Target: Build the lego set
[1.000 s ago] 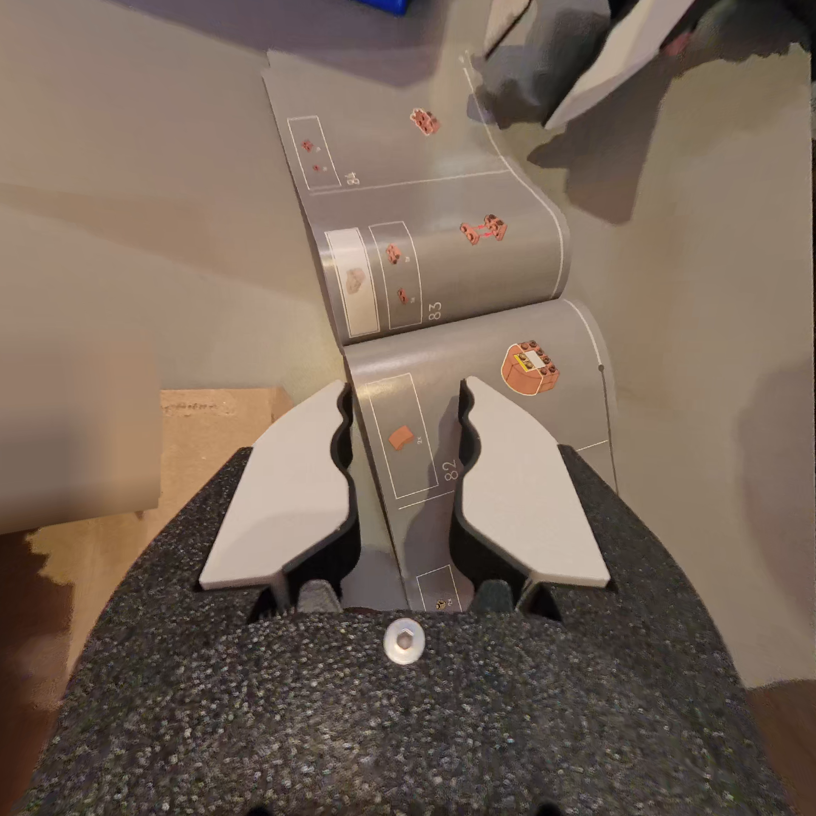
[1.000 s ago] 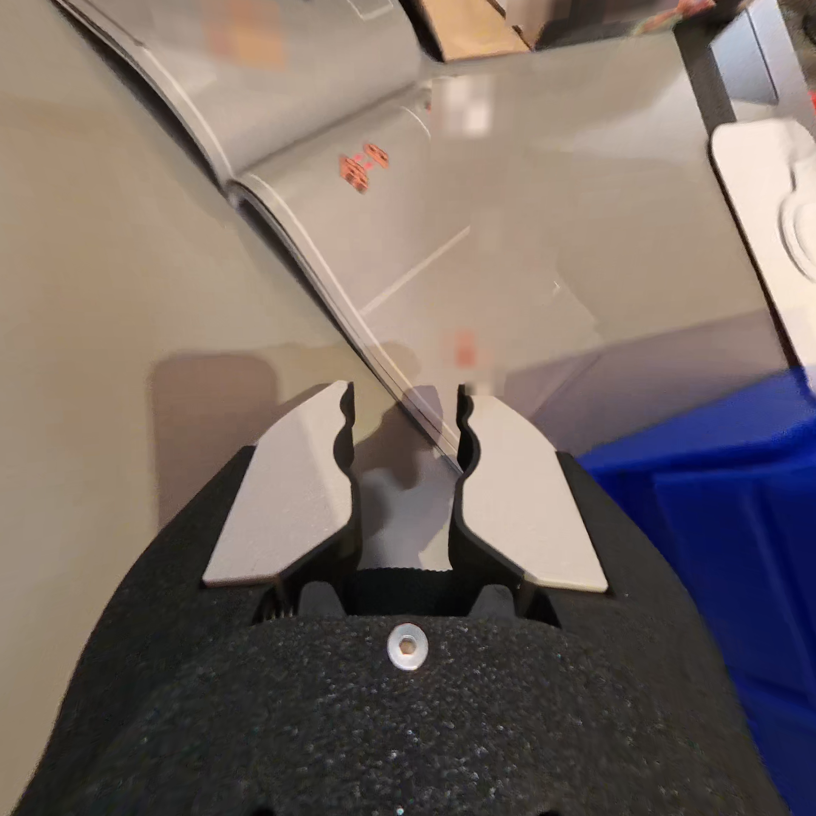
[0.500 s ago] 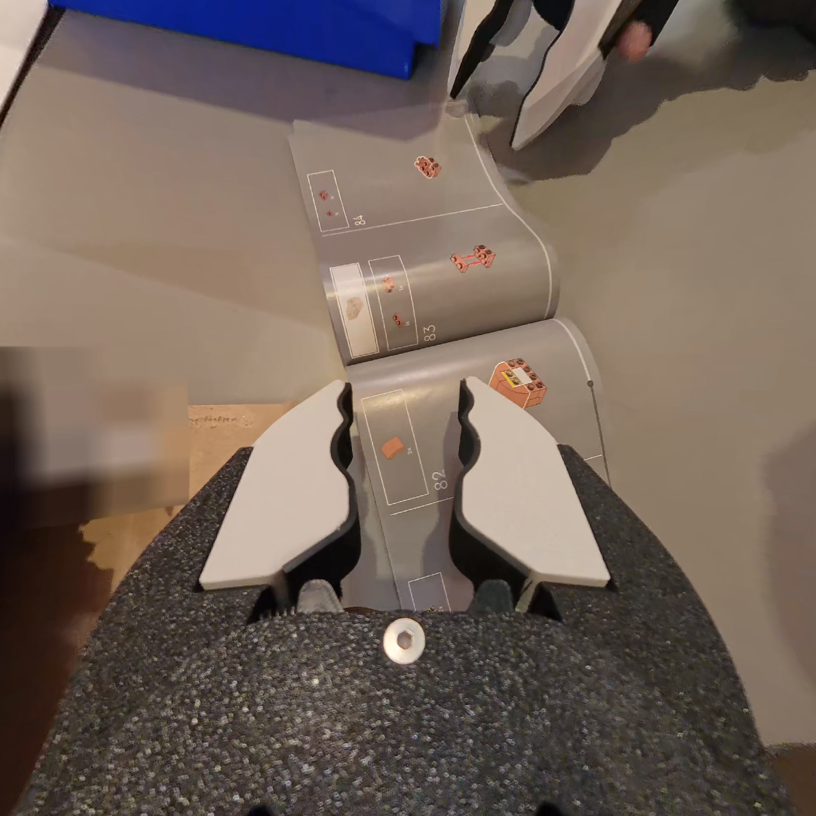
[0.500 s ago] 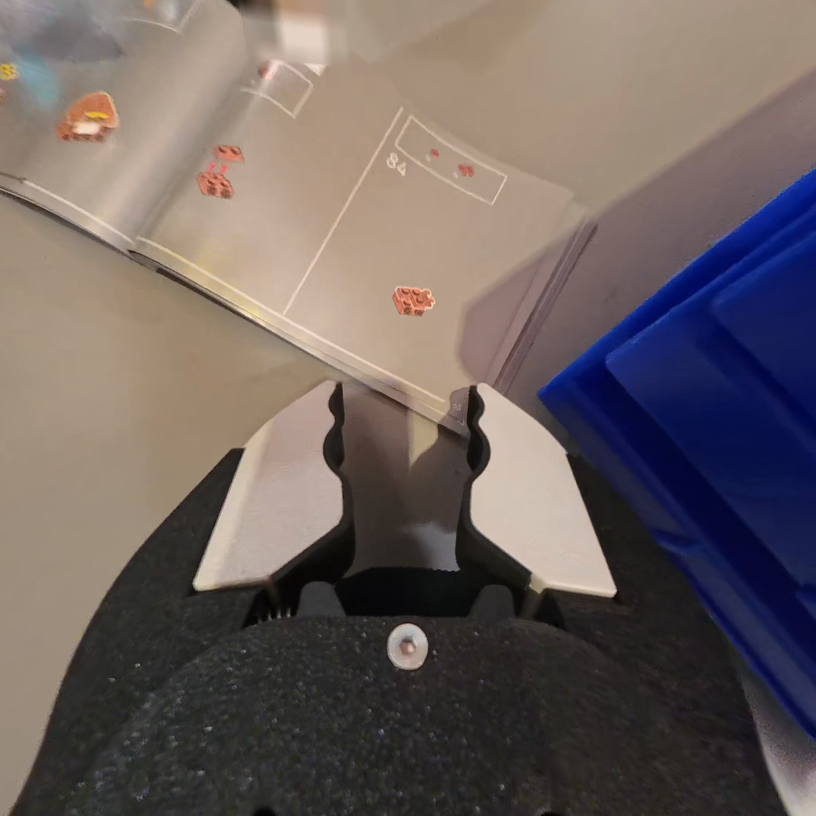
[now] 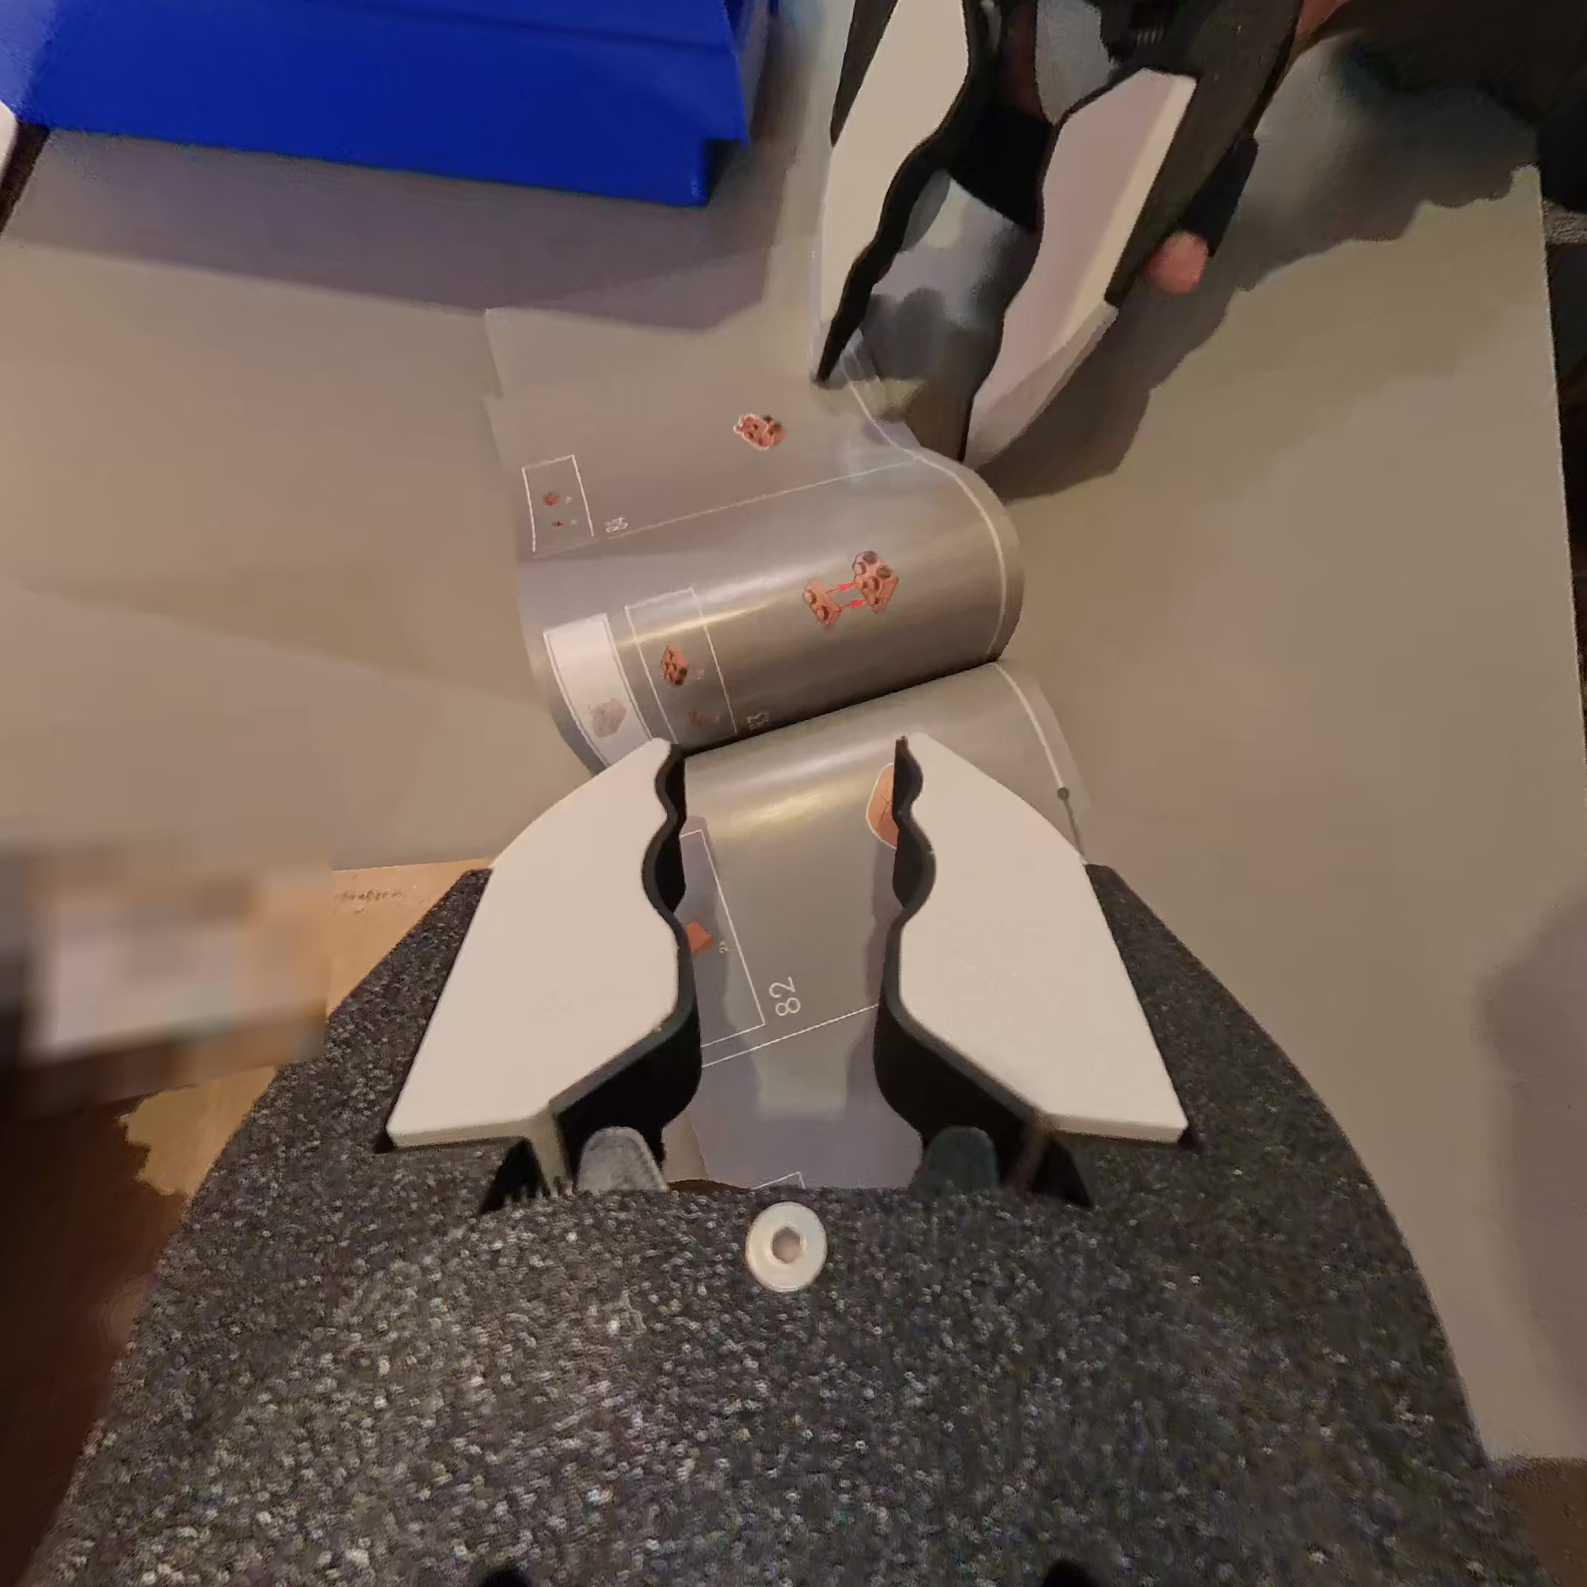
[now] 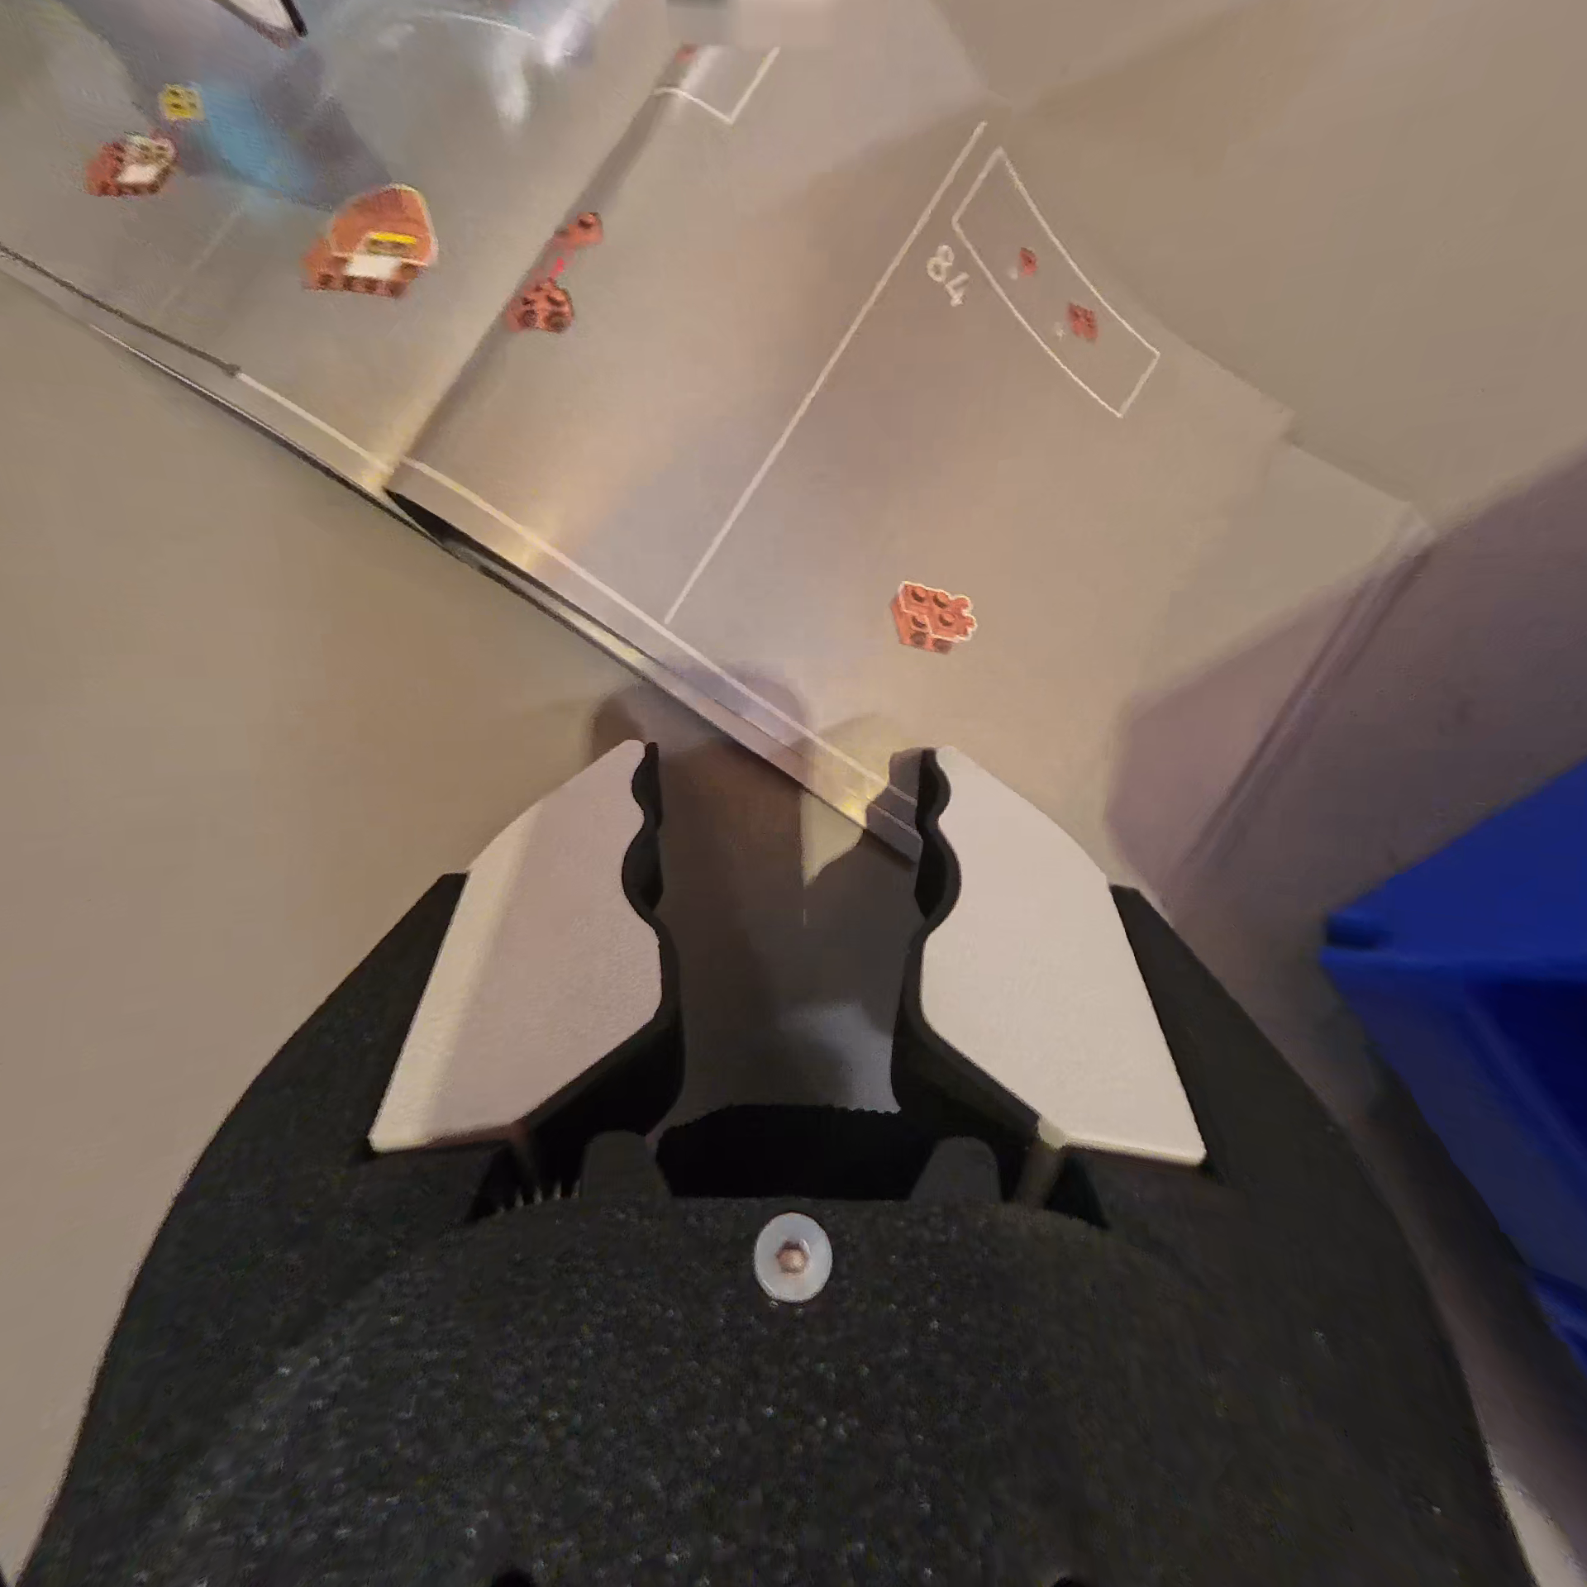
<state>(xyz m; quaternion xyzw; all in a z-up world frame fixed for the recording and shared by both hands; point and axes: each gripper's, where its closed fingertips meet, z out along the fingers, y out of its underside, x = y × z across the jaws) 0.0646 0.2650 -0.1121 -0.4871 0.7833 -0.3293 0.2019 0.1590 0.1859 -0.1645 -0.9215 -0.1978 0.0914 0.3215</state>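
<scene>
My left gripper (image 5: 786, 756) stays spread over the near page of the booklet (image 5: 773, 601), which now lies open on the table (image 5: 258, 515). My right gripper (image 6: 786, 756), jaws apart and empty, has backed to the far page's corner beside the blue bin (image 6: 1477, 1030).

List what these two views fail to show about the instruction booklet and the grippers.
- Left wrist view: the left gripper covers part of the instruction booklet, hiding part of a brick drawing.
- Left wrist view: the right gripper is cut off by the top edge.
- Right wrist view: the booklet's far page is motion-blurred.
- Both views: the blue bin runs past the frame; its contents are unseen.
</scene>
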